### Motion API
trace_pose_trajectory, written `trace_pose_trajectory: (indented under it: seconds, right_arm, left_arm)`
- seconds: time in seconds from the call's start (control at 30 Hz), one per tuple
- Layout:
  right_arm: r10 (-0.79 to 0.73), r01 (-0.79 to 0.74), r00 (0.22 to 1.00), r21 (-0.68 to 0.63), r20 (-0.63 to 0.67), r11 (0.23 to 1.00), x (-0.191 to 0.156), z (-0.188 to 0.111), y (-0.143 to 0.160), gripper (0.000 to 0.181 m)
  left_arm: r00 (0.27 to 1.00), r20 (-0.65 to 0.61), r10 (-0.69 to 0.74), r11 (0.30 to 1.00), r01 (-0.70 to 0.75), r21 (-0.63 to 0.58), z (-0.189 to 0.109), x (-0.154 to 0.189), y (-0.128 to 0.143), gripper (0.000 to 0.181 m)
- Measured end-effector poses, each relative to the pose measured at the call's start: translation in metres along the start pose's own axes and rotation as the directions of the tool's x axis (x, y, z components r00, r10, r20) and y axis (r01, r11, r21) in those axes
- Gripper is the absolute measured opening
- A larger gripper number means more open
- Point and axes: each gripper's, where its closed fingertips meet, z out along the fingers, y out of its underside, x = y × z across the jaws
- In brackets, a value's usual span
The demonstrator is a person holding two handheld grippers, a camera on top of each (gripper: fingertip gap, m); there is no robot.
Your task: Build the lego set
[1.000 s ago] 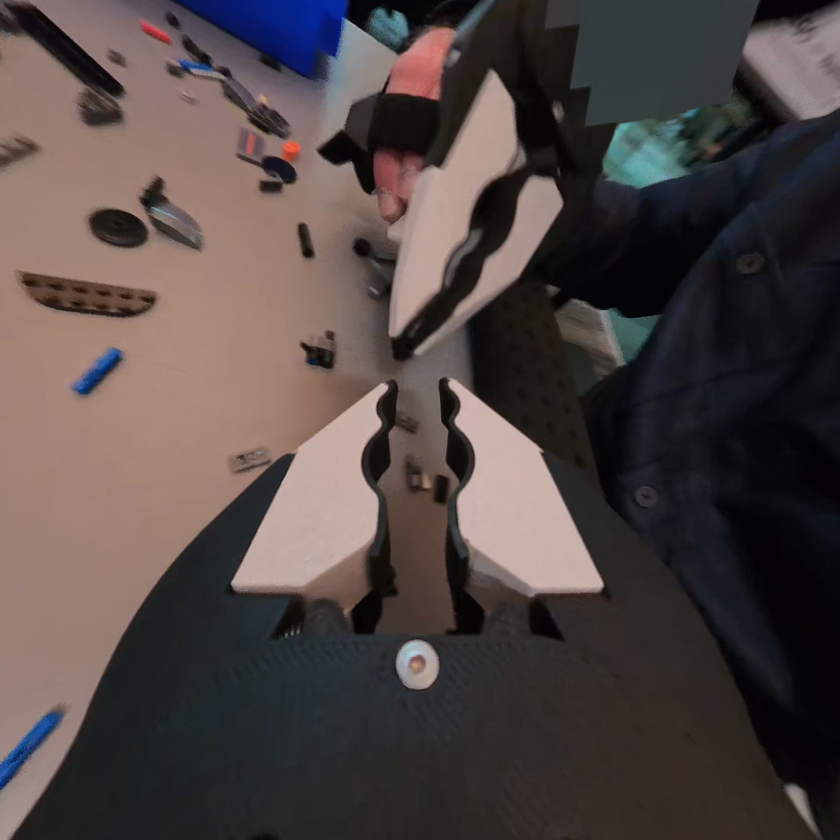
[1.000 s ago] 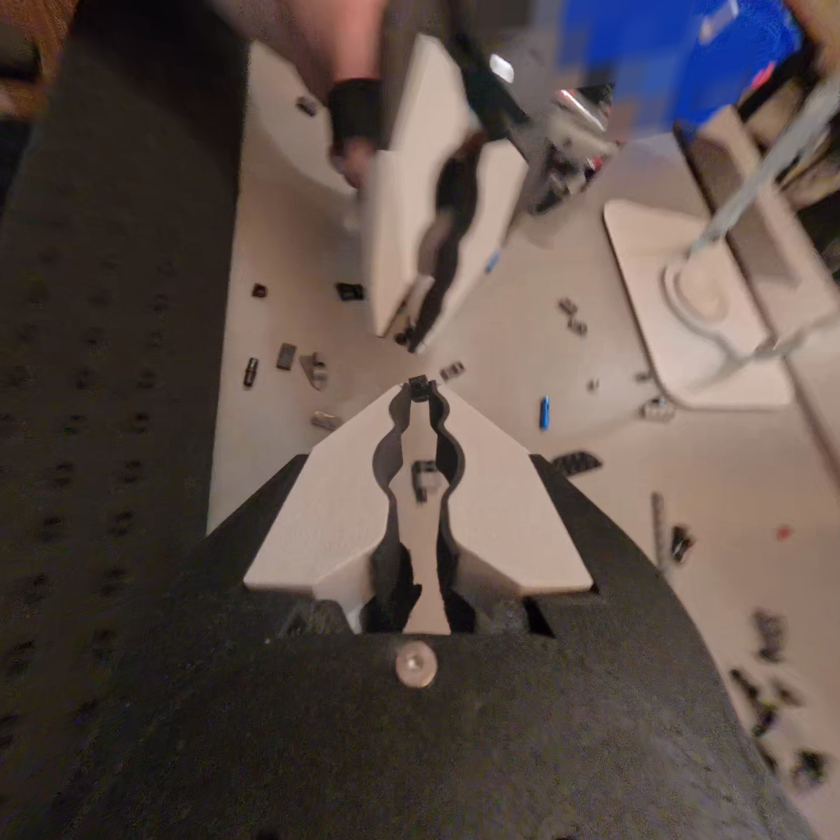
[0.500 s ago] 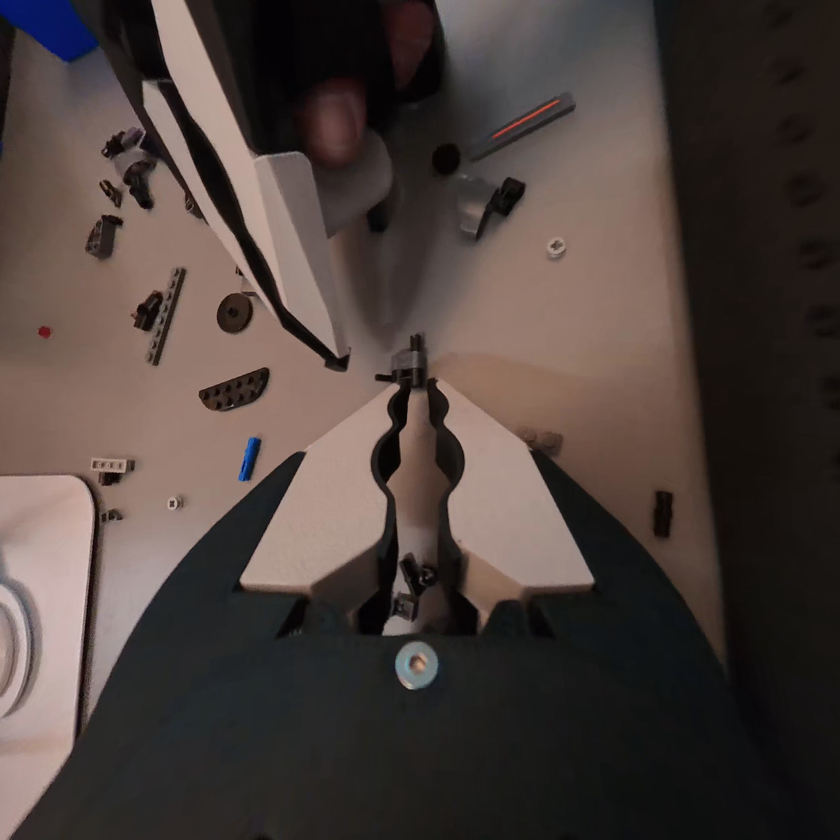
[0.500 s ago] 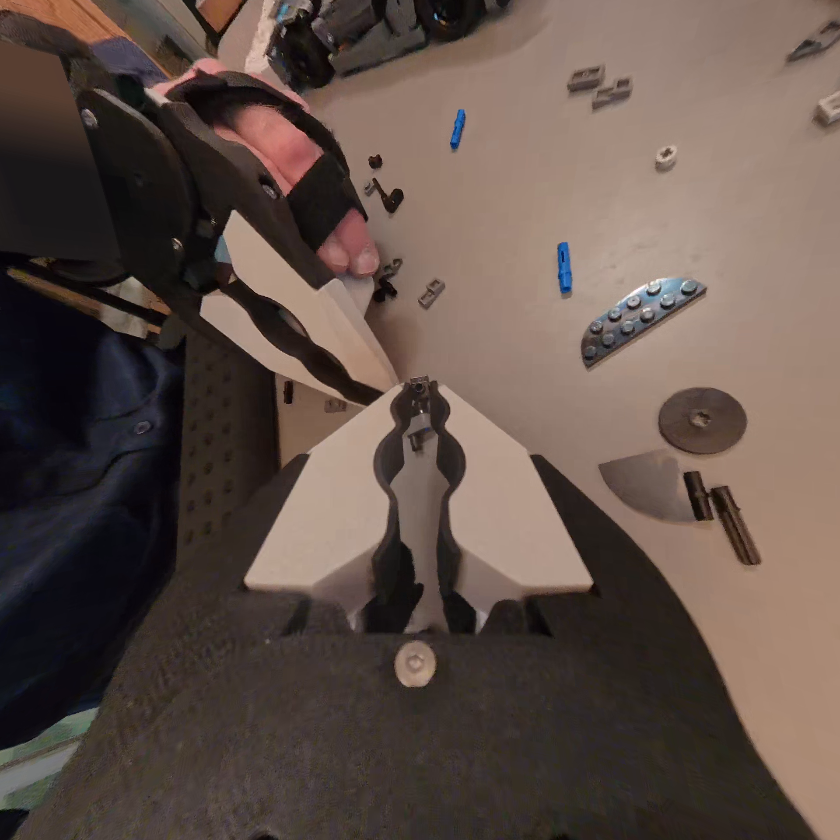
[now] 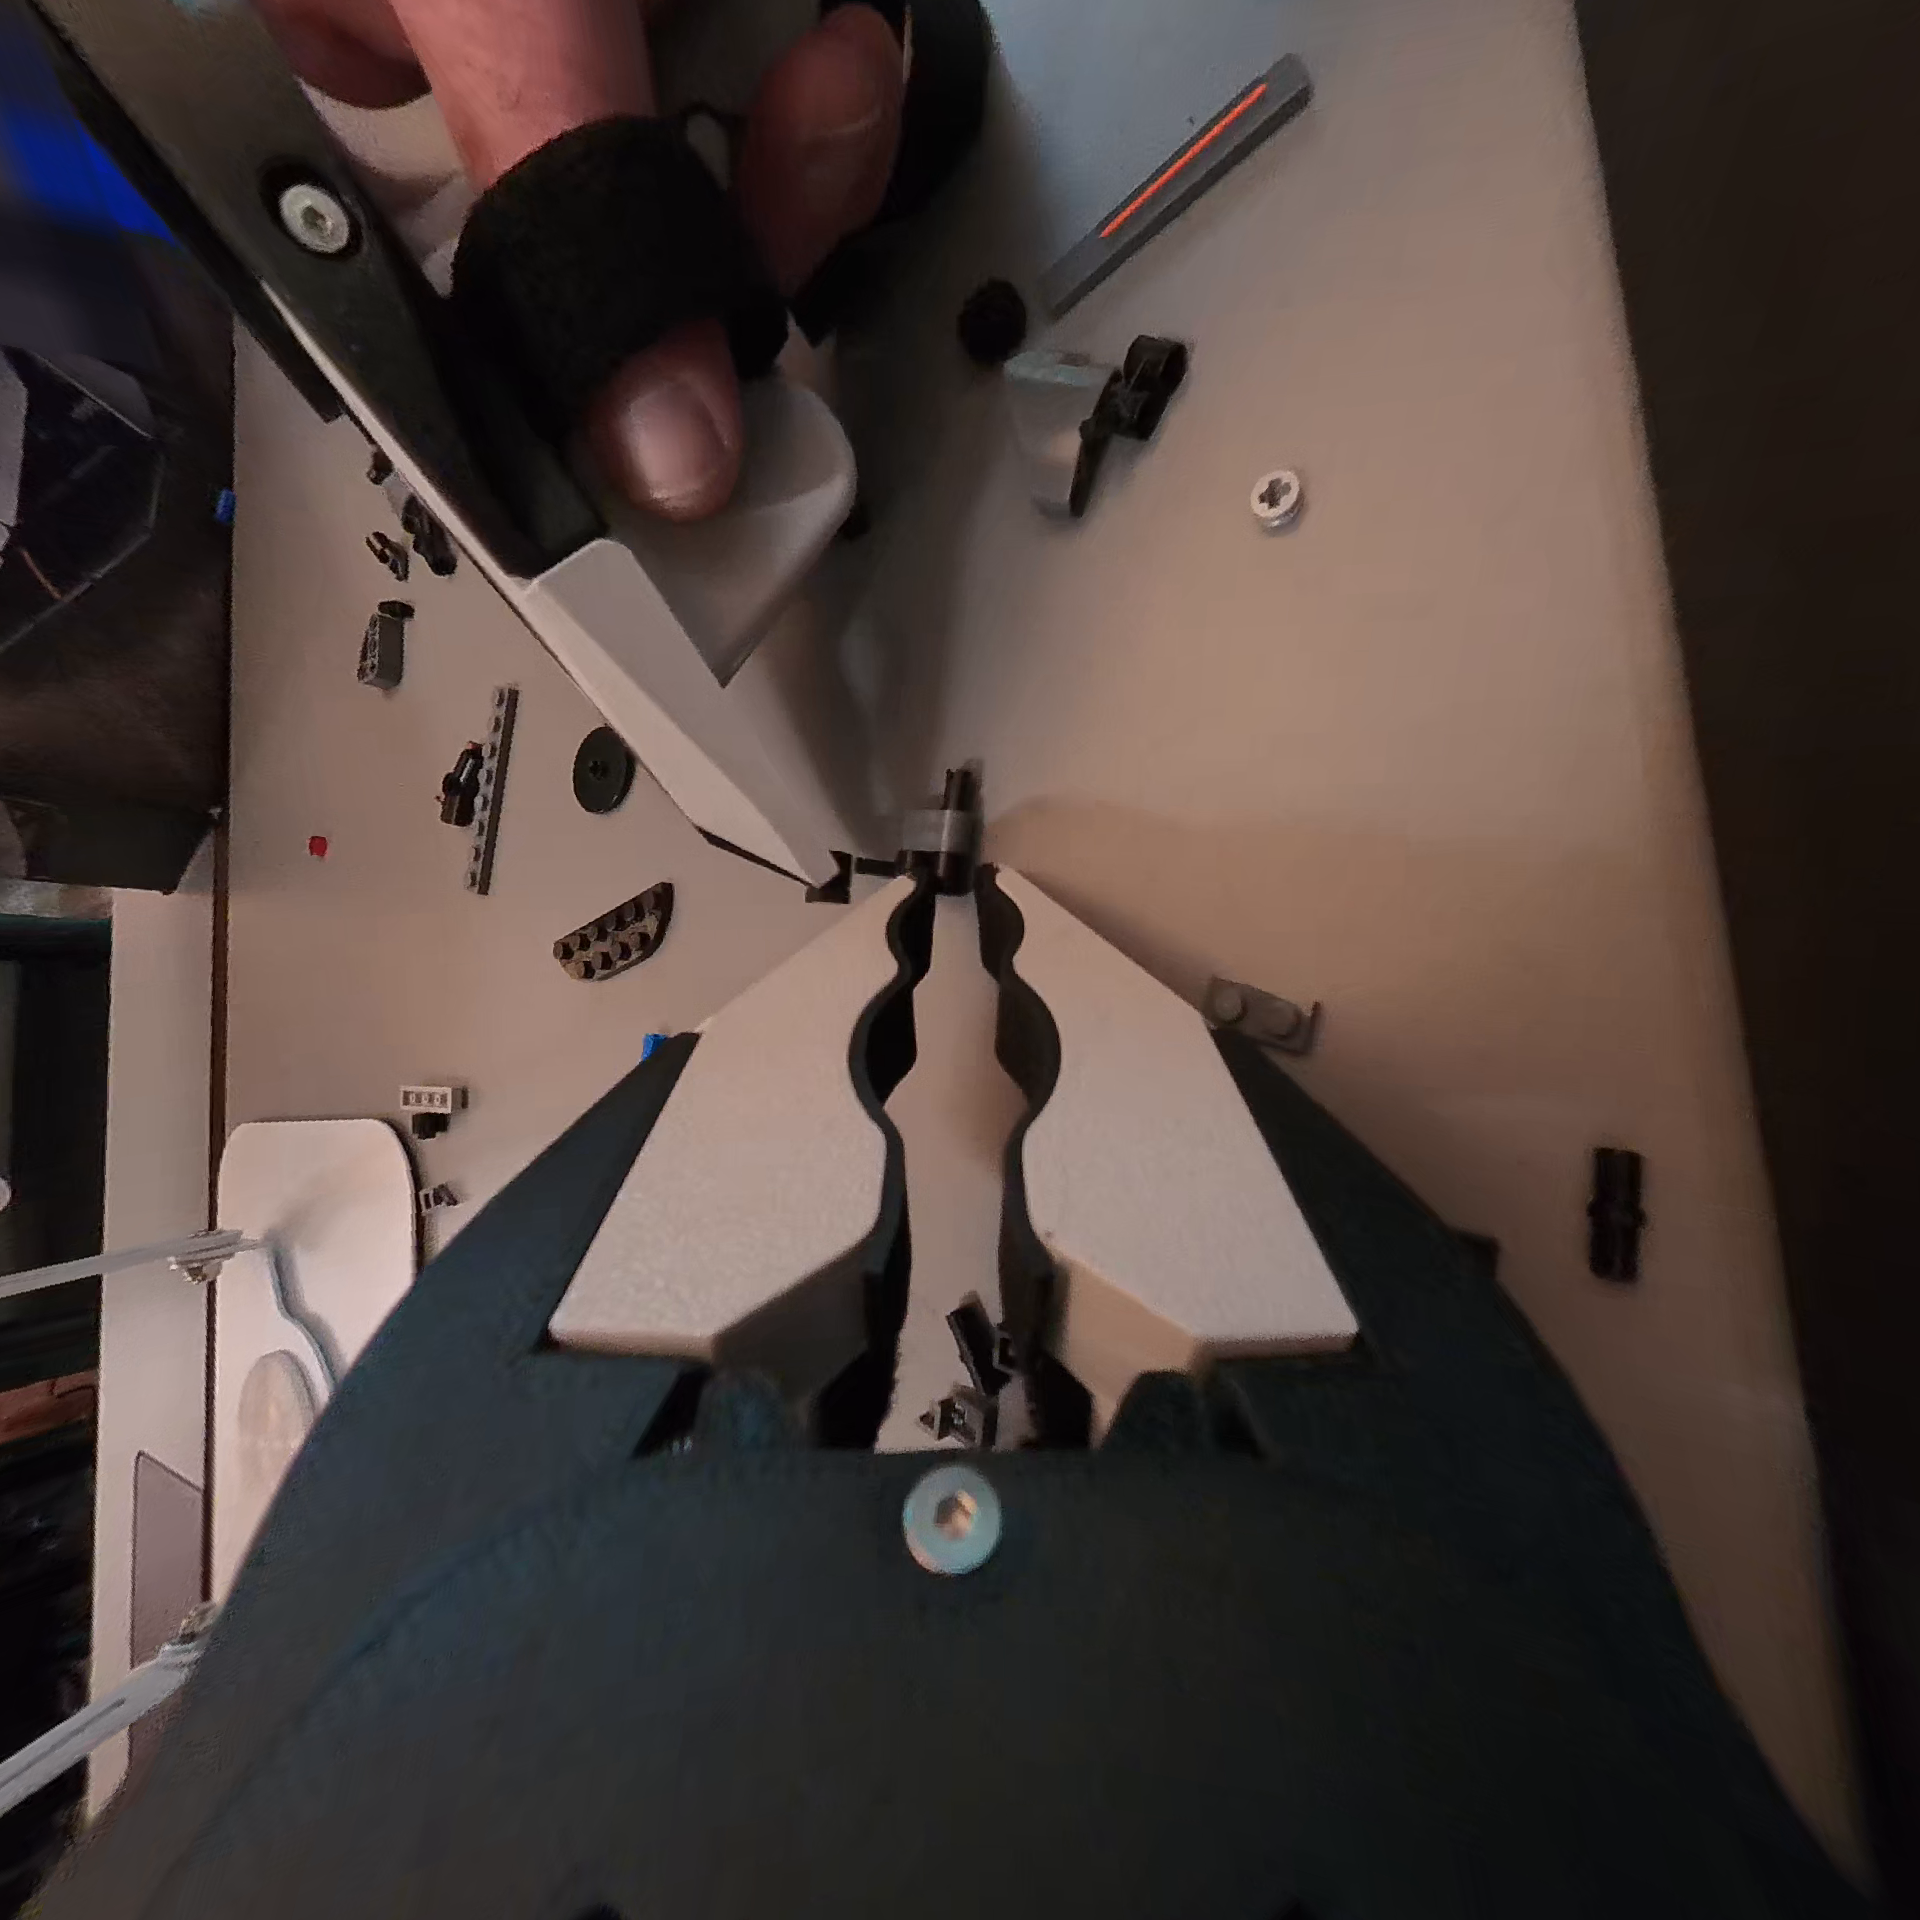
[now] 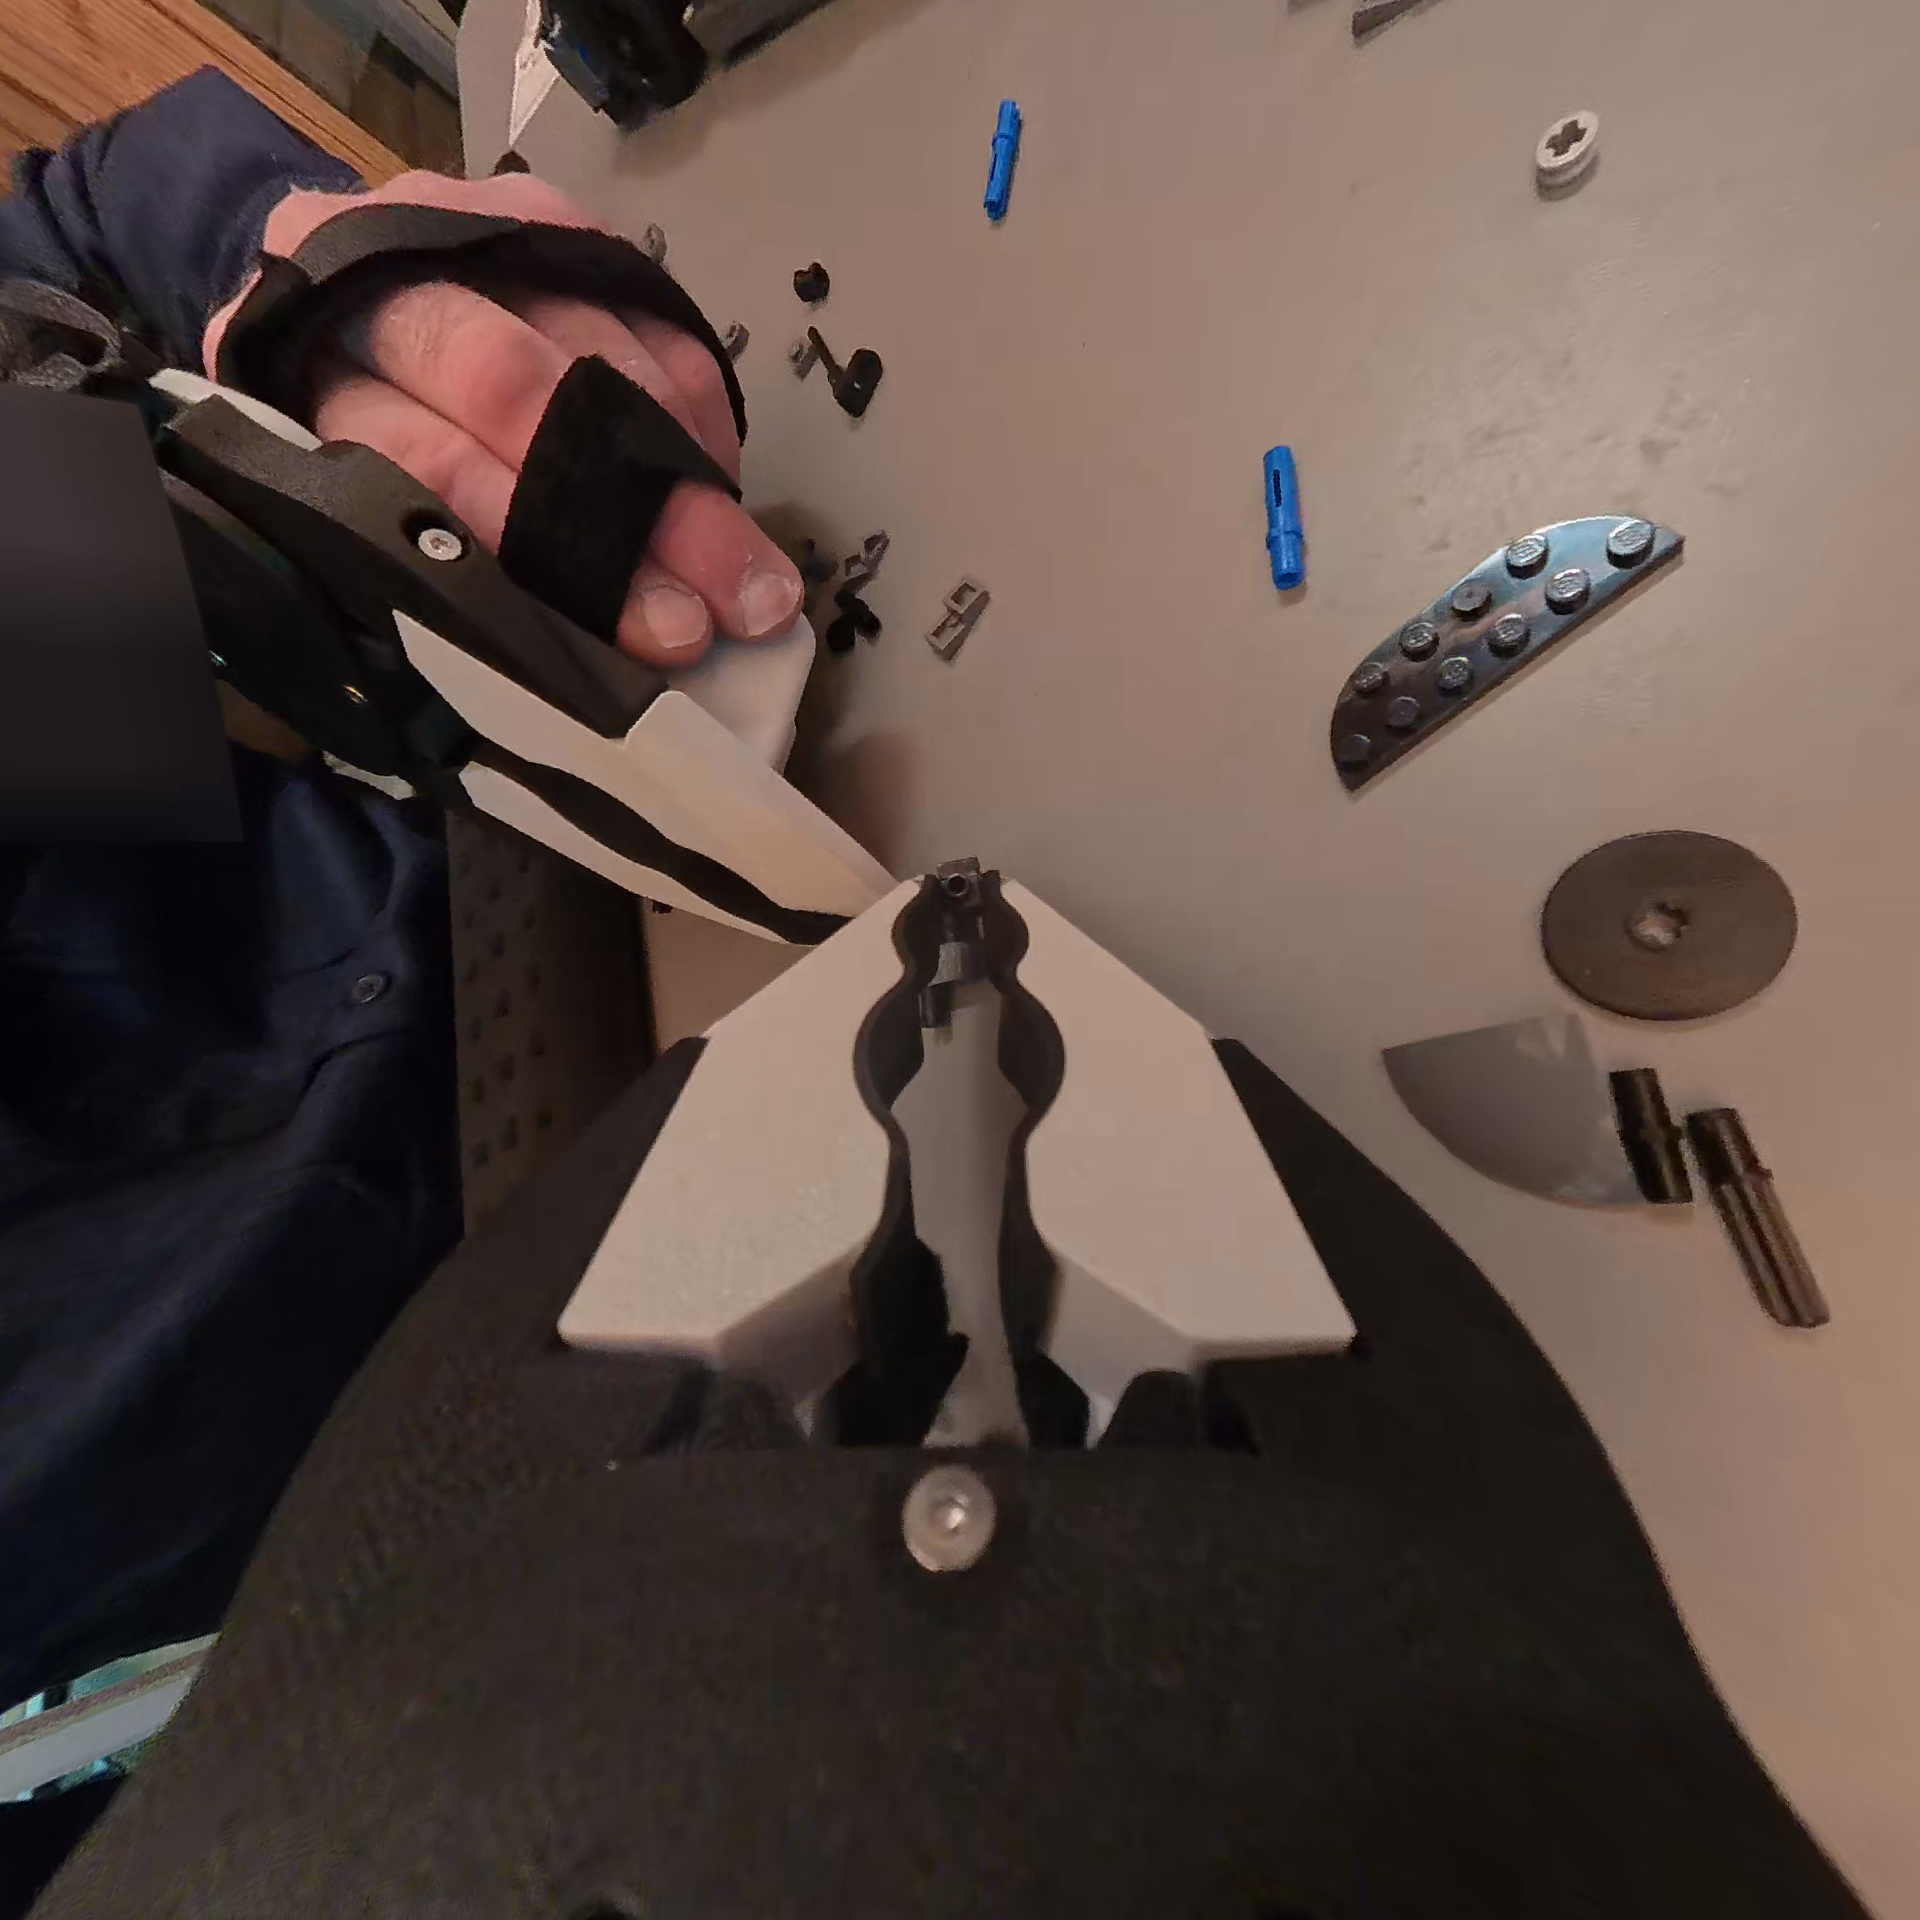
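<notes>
- The left gripper [image 5: 943, 878] is closed down to a narrow gap and pinches a small black-and-grey lego piece [image 5: 943, 831] at its fingertips, above the pale table [image 5: 1351, 727].
- The right gripper [image 6: 961, 883] also grips narrowly, on a small dark lego pin piece [image 6: 956, 935] between its tips.
- The two grippers meet tip to tip; in the left wrist view, the right gripper's point holds a tiny black bit touching the left one's piece.
- Just beyond, loose parts lie scattered: a dark half-round studded plate [image 6: 1496, 644], a black disc [image 6: 1668, 925], a grey quarter-round tile [image 6: 1507, 1122], two black pins [image 6: 1704, 1174] and two blue pins [image 6: 1283, 514].
- Farther off, the person's strapped hand [image 6: 499, 416] holds the left gripper.
</notes>
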Motion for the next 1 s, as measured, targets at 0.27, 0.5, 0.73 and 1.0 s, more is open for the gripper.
trace_pose_trajectory:
  seconds: [0.27,0.5,0.73,1.0]
  right_arm:
    - [0.022,-0.022,1.0,0.0,0.018,1.0,0.0,-0.001,0.002,0.005]
    - [-0.068,0.065,0.997,0.083,0.036,0.994,-0.011,-0.011,-0.009,0.005]
    - [-0.4,0.431,0.878,0.069,-0.262,0.9,-0.011,-0.024,-0.023,0.005]
    - [-0.694,0.767,0.524,-0.08,-0.494,0.636,-0.03,-0.029,-0.038,0.005]
  left_arm:
    - [0.999,0.026,0.033,0.999,-0.033,0.009,-0.001,-0.001,-0.002,0.004]
    - [0.996,0.084,-0.004,1.0,0.003,0.018,-0.007,-0.016,0.001,0.007]
    - [0.97,0.037,-0.238,0.962,0.231,0.144,-0.02,-0.037,-0.001,0.008]
    - [0.737,-0.374,-0.563,0.682,0.67,0.294,-0.037,-0.05,-0.016,0.014]
